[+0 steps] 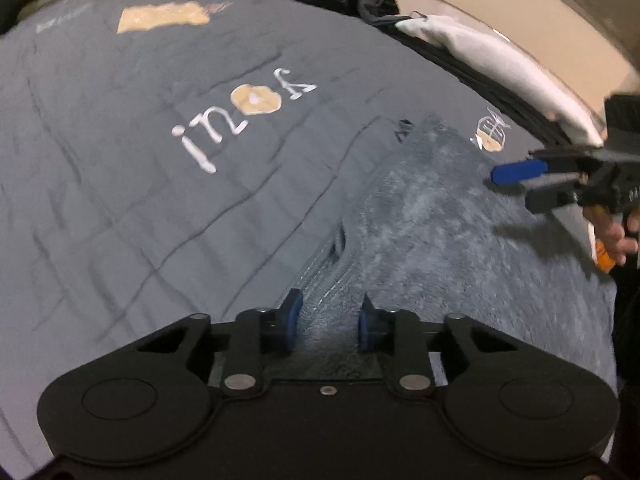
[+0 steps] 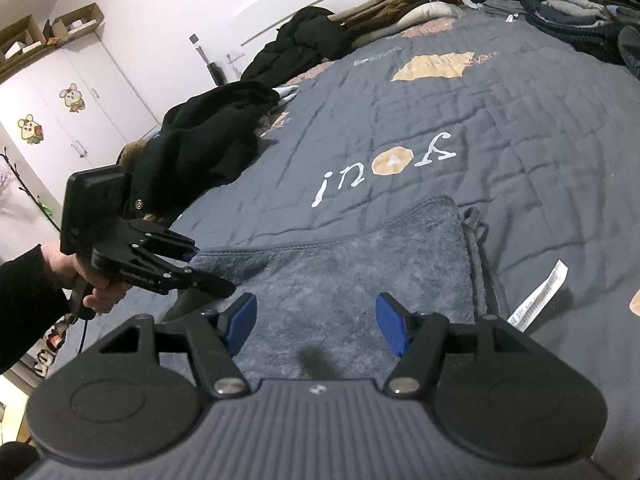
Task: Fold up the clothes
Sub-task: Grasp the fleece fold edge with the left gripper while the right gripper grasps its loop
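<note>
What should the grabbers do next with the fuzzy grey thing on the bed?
Probably lower the open right gripper and pinch a near edge of the fleece garment. It lies flat on the quilt, both grippers hover over it, and neither holds cloth. The left gripper is open too, above the ribbed hem.

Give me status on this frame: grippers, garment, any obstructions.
Left gripper open, low over the ribbed edge. Right gripper open, empty, above the fleece garment. Garment lies flat on the quilt, care label out. Nothing on it.
</note>
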Demonstrator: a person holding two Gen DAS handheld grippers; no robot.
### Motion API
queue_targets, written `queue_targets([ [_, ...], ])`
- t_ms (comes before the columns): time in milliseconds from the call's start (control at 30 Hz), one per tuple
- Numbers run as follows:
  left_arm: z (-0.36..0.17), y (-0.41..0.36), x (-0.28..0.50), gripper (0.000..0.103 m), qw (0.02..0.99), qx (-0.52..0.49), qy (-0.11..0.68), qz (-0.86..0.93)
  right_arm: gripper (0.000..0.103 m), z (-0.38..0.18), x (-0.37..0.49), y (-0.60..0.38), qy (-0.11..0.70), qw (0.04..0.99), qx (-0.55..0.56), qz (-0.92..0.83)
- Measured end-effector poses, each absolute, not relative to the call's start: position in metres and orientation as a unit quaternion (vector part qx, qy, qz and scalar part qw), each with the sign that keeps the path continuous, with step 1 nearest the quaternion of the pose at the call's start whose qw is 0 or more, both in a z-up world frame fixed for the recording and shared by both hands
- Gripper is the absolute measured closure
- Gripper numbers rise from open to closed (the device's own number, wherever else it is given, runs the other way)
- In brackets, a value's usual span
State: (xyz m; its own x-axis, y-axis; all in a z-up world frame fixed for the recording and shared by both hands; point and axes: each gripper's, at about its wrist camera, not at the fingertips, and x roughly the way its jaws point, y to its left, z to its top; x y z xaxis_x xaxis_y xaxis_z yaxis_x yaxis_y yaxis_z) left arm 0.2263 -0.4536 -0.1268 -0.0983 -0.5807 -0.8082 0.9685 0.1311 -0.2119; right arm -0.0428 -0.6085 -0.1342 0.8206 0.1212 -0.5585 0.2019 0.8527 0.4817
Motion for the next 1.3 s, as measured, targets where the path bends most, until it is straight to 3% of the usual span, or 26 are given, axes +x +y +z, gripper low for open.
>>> queue_targets([
  [167, -0.102, -0.44, 0.212, 0.077, 0.653, 0.232, 0.376, -0.615, 0.038, -0.129, -0.046, -0.61, 0.283, 0.922, 0.263, -0.025],
  [267, -0.093, -0.426, 0.204, 0.057, 0.681, 0.209, 0.372, -0.595, 0.038, -0.133, -0.044, -0.61, 0.293, 0.919, 0.262, -0.03],
  [467, -0.075, -0.397, 0.188, 0.047, 0.733, 0.163, 0.363, -0.552, 0.038, -0.132, -0.047, -0.614, 0.297, 0.92, 0.254, -0.047],
  [567, -0.065, -0.383, 0.18, 0.035, 0.757, 0.139, 0.357, -0.529, 0.038, -0.132, -0.053, -0.626, 0.292, 0.916, 0.269, -0.063],
  [867, -0.061, -0.332, 0.141, 0.029, 0.795, 0.037, 0.386, -0.466, 0.03, -0.139, -0.078, -0.66, 0.305, 0.897, 0.305, -0.097],
  [1300, -0.097, -0.316, 0.152, 0.026, 0.793, 0.041, 0.426, -0.433, 0.024, -0.138, -0.057, -0.699, 0.303, 0.891, 0.333, -0.055],
])
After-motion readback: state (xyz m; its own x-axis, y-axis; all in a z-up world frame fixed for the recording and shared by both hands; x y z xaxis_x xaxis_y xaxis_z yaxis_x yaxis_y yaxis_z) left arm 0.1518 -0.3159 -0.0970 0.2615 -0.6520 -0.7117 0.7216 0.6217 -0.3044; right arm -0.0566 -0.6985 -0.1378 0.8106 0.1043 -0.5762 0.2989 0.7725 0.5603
